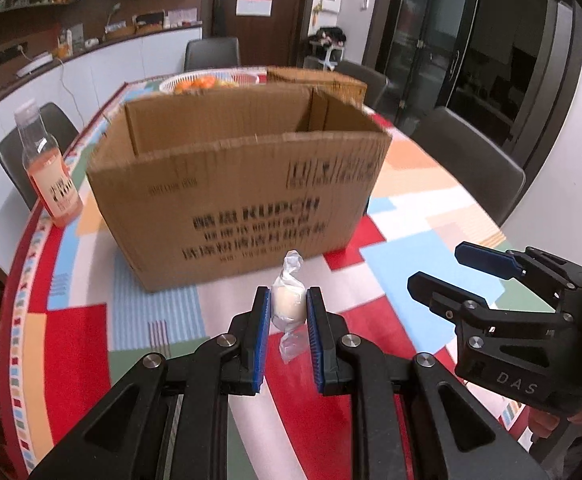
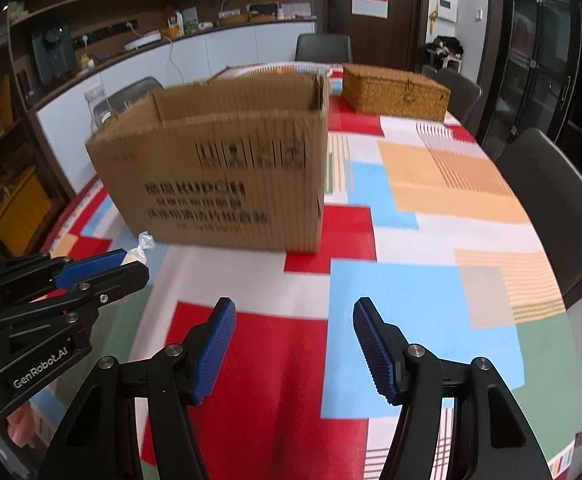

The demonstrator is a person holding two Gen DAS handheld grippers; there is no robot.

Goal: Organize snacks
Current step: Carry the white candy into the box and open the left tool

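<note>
While my left tool (image 1: 288, 308) pinches a wrapped candy (image 1: 287, 303) between its blue pads (image 1: 262, 332), the sweet hangs above the surface (image 1: 403, 248), just short of the cardboard box (image 1: 243, 184) at 12 o'clock. Clear twisted wrapper ends stick out above and below the pads; pale round body sits squarely in the grip.

Box: open-topped, print on the near wall, blurred. Inside not visible from either camera.

Left wrist view: a bottle of orange drink (image 1: 49, 168) stands at 10 o'clock, near the box's left corner, close to the edge of the surface. A white basket of orange fruit (image 1: 211, 80) shows behind the box at 12 o'clock.

Right wrist view: my right tool (image 2: 294, 344) is spread wide, nothing between its pads, hovering over the patchwork cloth. Box at 11 o'clock from it; a woven lidded basket (image 2: 397, 90) at 1 o'clock, farther back. The left tool with its candy shows at 9 o'clock, beside mine.

Dark chairs (image 2: 547, 200) ring the surface.
</note>
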